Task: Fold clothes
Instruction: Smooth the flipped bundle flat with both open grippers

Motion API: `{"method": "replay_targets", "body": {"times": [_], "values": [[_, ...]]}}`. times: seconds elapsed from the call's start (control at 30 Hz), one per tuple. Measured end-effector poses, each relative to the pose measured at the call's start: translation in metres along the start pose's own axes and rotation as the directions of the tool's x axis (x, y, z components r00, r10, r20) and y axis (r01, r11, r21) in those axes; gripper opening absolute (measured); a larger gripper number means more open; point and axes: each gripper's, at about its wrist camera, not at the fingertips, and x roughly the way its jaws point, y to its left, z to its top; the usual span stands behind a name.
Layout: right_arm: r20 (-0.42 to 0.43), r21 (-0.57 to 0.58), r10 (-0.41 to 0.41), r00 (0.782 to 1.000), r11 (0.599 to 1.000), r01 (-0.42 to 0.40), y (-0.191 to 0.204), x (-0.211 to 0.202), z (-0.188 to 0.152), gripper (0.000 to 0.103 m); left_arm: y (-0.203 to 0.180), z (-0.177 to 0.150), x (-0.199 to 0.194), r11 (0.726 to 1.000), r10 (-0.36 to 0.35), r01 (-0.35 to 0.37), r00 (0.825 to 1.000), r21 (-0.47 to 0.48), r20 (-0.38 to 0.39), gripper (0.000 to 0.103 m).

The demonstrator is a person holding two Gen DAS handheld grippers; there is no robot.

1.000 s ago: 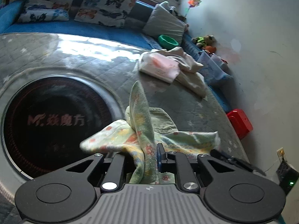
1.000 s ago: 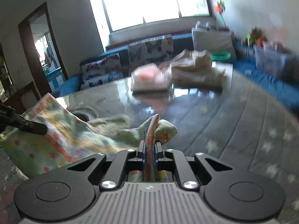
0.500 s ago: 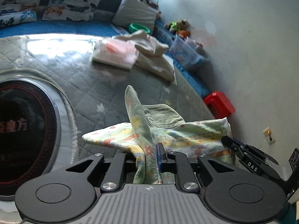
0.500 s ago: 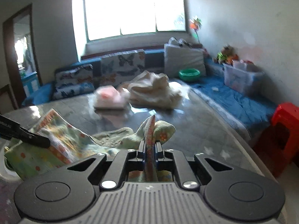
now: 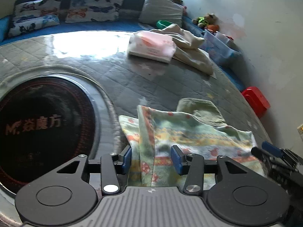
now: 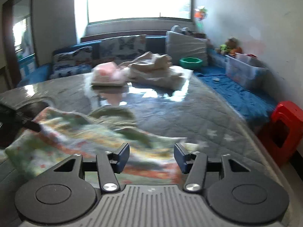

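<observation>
Now both grippers stand open over the patterned garment

Just ahead of the left gripper the floral garment lies spread on the grey quilted table cover, a raised fold of it running between the blue pads without being pinched. The right gripper is likewise spread wide, with nothing held; the cloth lies just below and in front of its fingers, blurred in that view. To my eye the step is a release after laying the cloth down, so the thing to do well is to draw both tools straight back and up, so that no pad snags the ridge and drags the layers askew, then smooth that ridge flat before the next fold. Both tools sit low, pointing forward over the near edge of the cloth, the right one showing at the left one's far right side. Beyond them, well apart, lie a pink package and a cream heap of clothes
</observation>
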Motion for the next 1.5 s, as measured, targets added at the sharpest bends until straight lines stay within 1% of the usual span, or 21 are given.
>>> {"method": "replay_targets", "body": {"times": [0.03,0.1,0.17,0.23,0.37,0.43,0.53,0.67,0.77,0.83,0.9,0.97,1.07,1.13,1.2,1.3,1.37,1.43,1.5], "values": [[-0.006,-0.012,0.011,1.000,1.000,-0.011,0.006,0.001,-0.001,0.061,-0.001,-0.001,0.000,1.000,0.001,-0.001,1.000,0.007,0.004,0.046],[-0.021,-0.046,0.043,0.999,0.998,-0.044,0.021,0.004,-0.005,0.066,-0.005,-0.002,-0.002,1.000,-0.001,0.001,1.000,0.029,0.016,0.046],[-0.032,-0.075,0.067,0.997,0.995,-0.069,0.033,0.005,-0.011,0.073,-0.010,-0.005,-0.003,0.999,-0.003,0.002,1.000,0.048,0.028,0.045],[-0.039,-0.100,0.080,0.996,0.991,-0.083,0.042,0.004,-0.016,0.076,-0.015,-0.007,-0.004,0.998,-0.002,0.000,0.999,0.064,0.041,0.038],[-0.070,-0.157,0.087,0.994,0.983,-0.097,0.056,0.003,-0.027,0.081,-0.015,-0.007,-0.003,0.997,0.036,-0.039,0.998,0.064,0.060,0.037],[-0.068,-0.157,0.090,0.994,0.983,-0.099,0.055,0.001,-0.026,0.083,-0.011,-0.005,-0.004,0.996,0.060,-0.064,0.996,0.057,0.071,0.037],[-0.056,-0.135,0.105,0.993,0.985,-0.112,0.050,0.001,-0.016,0.084,-0.007,0.000,-0.007,0.993,0.103,-0.108,0.990,0.052,0.095,0.037],[-0.042,-0.105,0.108,0.993,0.988,-0.111,0.045,0.011,0.001,0.085,-0.017,0.002,-0.007,0.997,0.035,-0.041,0.995,0.072,0.091,0.037],[-0.056,-0.069,0.108,0.993,0.991,-0.112,0.040,0.027,0.010,0.085,-0.028,0.002,0.003,0.996,-0.018,0.013,0.998,0.085,0.057,0.037],[-0.069,-0.050,0.102,0.992,0.993,-0.105,0.037,0.038,0.012,0.086,-0.033,0.003,0.012,0.996,-0.031,0.028,0.999,0.081,0.029,0.039],[-0.081,-0.037,0.095,0.992,0.995,-0.098,0.034,0.046,0.011,0.087,-0.035,0.003,0.023,0.997,-0.026,0.025,1.000,0.079,0.006,0.039],[-0.088,-0.025,0.097,0.991,0.995,-0.099,0.031,0.051,0.009,0.091,-0.036,0.002,0.033,0.997,-0.023,0.024,1.000,0.078,-0.016,0.039],[-0.090,-0.007,0.101,0.991,0.995,-0.102,0.027,0.053,0.008,0.094,-0.037,0.001,0.042,0.995,-0.016,0.018,0.999,0.095,-0.030,0.041],[-0.091,-0.004,0.101,0.991,0.995,-0.102,0.025,0.053,0.007,0.096,-0.039,0.000,0.044,0.994,-0.014,0.018,0.999,0.104,-0.031,0.047],[-0.091,-0.004,0.102,0.991,0.995,-0.103,0.026,0.052,0.007,0.097,-0.042,-0.001,0.043,0.994,-0.017,0.020,0.999,0.112,-0.029,0.051],[-0.085,-0.008,0.097,0.992,0.995,-0.098,0.027,0.049,0.006,0.102,-0.045,-0.002,0.041,0.993,-0.016,0.019,1.000,0.119,-0.026,0.055],[-0.078,-0.010,0.092,0.993,0.996,-0.093,0.029,0.047,0.005,0.103,-0.047,-0.004,0.037,0.992,-0.016,0.018,1.000,0.123,-0.018,0.059],[-0.071,-0.003,0.087,0.994,0.996,-0.087,0.029,0.044,0.004,0.103,-0.049,-0.006,0.033,0.991,-0.014,0.015,1.000,0.132,-0.009,0.066],[-0.063,0.004,0.079,0.995,0.997,-0.079,0.029,0.042,0.004,0.103,-0.051,-0.008,0.027,0.989,-0.012,0.011,1.000,0.147,0.007,0.069]]}}
